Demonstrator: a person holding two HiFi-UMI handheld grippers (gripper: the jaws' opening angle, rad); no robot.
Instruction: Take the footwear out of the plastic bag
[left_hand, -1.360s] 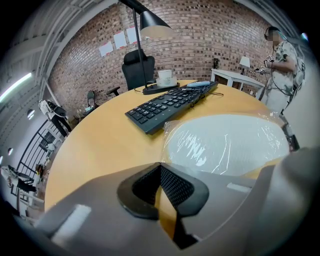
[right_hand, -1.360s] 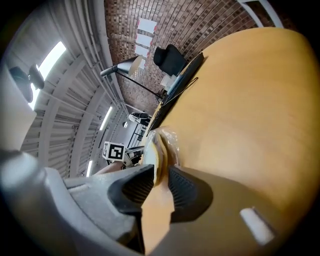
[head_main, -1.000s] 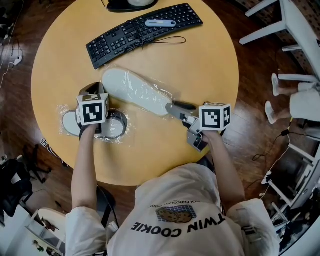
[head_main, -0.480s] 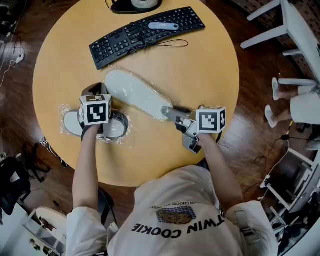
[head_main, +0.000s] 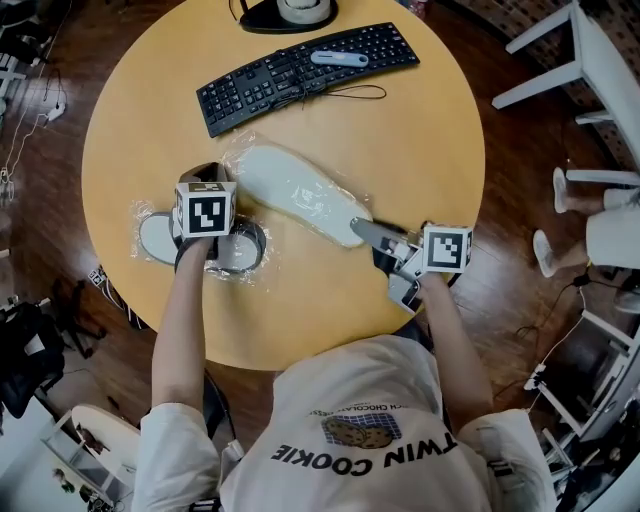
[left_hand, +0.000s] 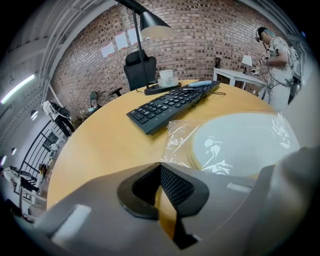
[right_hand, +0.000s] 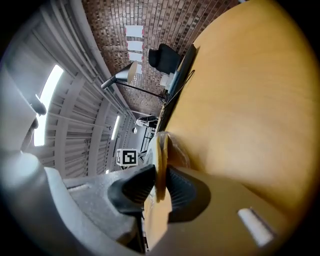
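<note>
A long white slipper (head_main: 295, 192) in a clear plastic bag lies slantwise in the middle of the round table (head_main: 420, 130). My right gripper (head_main: 362, 230) is at its near right end. Its jaws are closing, and the pads press on the slipper's thin edge (right_hand: 160, 150) from both sides. A second bagged slipper (head_main: 160, 240) with a black strap lies at the left. My left gripper (head_main: 207, 173) hovers over it, jaws pointing away from me. Its pads (left_hand: 172, 182) meet at the tips with nothing seen between them. The white slipper (left_hand: 240, 145) lies just ahead of them.
A black keyboard (head_main: 305, 75) with a cord and a small blue-and-white object (head_main: 340, 58) lies at the far side, by a lamp base (head_main: 290, 12). White furniture (head_main: 590, 60) and a person's feet (head_main: 560, 190) are off to the right. The table's near edge is under my arms.
The right gripper's jaws have narrowed onto the slipper's near end, and that hand has shifted slightly right. The left gripper has stayed over the second slipper.
</note>
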